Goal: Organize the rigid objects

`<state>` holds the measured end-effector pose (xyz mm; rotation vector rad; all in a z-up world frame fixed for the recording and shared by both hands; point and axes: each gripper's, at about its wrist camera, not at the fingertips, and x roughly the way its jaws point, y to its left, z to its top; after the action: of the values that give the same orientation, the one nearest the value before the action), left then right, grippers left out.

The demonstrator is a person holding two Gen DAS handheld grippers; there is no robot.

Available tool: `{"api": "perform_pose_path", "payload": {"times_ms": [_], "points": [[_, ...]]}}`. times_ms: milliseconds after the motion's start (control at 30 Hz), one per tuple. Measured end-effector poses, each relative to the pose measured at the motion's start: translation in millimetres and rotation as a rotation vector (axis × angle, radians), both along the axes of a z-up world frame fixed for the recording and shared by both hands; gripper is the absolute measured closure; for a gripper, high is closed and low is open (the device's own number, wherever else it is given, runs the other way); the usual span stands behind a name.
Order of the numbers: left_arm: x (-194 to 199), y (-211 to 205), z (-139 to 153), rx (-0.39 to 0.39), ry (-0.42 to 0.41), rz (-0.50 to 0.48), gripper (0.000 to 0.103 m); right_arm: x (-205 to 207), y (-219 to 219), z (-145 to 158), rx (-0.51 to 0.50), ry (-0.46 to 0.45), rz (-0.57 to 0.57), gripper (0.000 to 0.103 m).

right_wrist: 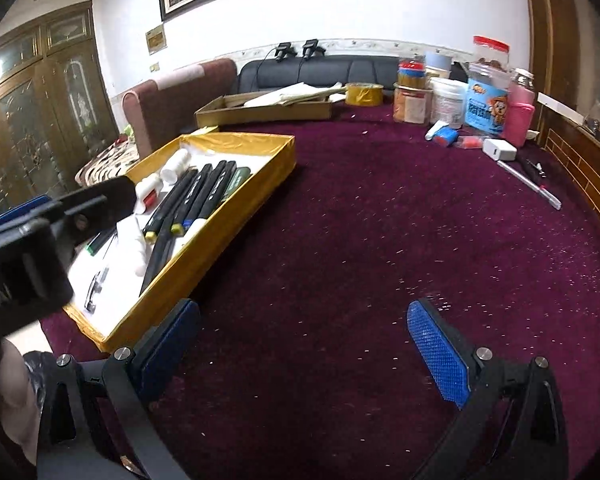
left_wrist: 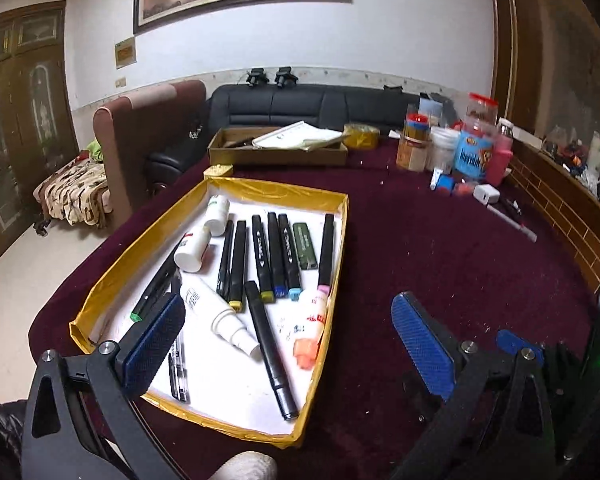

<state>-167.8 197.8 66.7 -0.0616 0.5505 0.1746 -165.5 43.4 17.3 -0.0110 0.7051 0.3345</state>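
Both sets of jaws released, nothing grasped. Risk: left gripper (left_wrist: 288,344) clipping the gold-edged tray (left_wrist: 332,248), scattering the markers (left_wrist: 276,256).

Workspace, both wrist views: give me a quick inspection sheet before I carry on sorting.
Surface: maroon cloth table, speckled with lint.
Job's things: gold-edged tray holding markers, white bottles, a green lighter.
Clutter: jars and tubs at far right; white charger, pen; cardboard box.
Grippers: left gripper open above the tray; right gripper open above bare cloth.
Cables: nothing seen on the table.
Surroundings: black sofa, framed painting, wooden cabinet.
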Motion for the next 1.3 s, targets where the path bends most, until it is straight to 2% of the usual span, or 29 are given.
{"api": "perform_pose_path", "payload": {"times_ms": [133,333,567,1033,1300], "points": [[3,3,-10,-0.003,0.024,0.015,0.000,1,9,-4,-0.024,0.010,0.014,0.001],[13,21,-24,-0.047,0.089,0.022,0.000,6,27,-12,-0.067,0.048,0.040,0.001],[15,35,-34,-0.085,0.115,0.023,0.000,7,44,-16,-0.105,0.058,0.061,0.001],[15,52,-40,-0.133,0.130,0.020,0.000,11,54,-16,-0.122,0.067,0.046,0.001],[14,55,-40,-0.135,0.116,0.025,0.000,7,62,-16,-0.135,0.058,0.057,0.001]]}}
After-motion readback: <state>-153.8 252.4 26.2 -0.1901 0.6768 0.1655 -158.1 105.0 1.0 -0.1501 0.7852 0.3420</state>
